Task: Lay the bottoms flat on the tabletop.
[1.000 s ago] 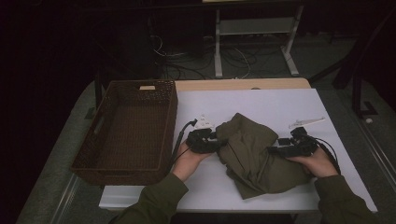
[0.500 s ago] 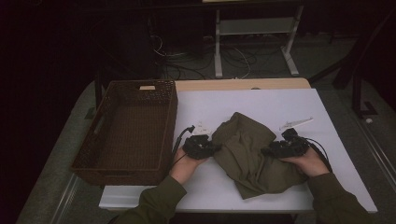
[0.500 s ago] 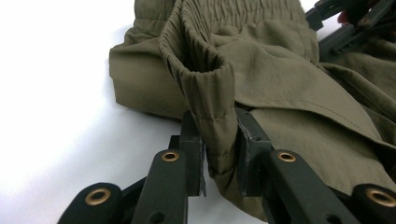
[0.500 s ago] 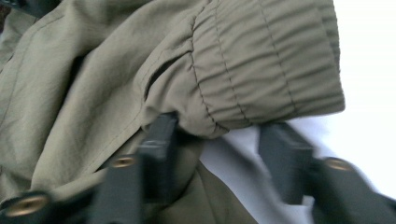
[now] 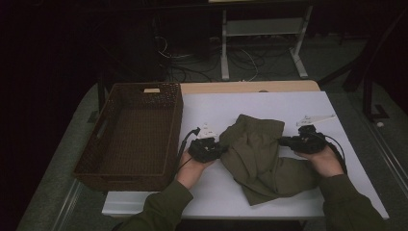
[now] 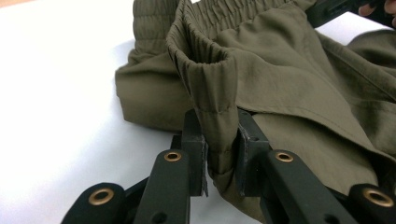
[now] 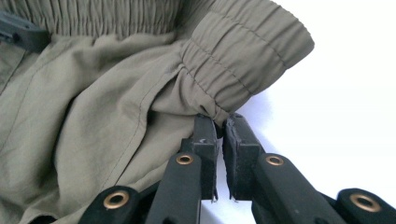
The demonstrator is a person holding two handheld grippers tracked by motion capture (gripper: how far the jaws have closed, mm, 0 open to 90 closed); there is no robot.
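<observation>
Seen up close in the left gripper view, the left gripper (image 6: 220, 156) has its fingers pinched on the gathered waistband of the olive shorts (image 6: 299, 74), and in the right gripper view the right gripper (image 7: 219, 135), whose fingers have just been closing, nips the waistband's other corner. In the high view both hands come up from the bottom edge, forearms angled inward, grippers level at either side of the shorts at centre frame. White counter (image 5: 269, 103) lies bare beyond, a wicker basket (image 5: 103, 159) at left.

one olive garment (image 5: 262, 156), one wicker basket (image 5: 132, 134)
</observation>
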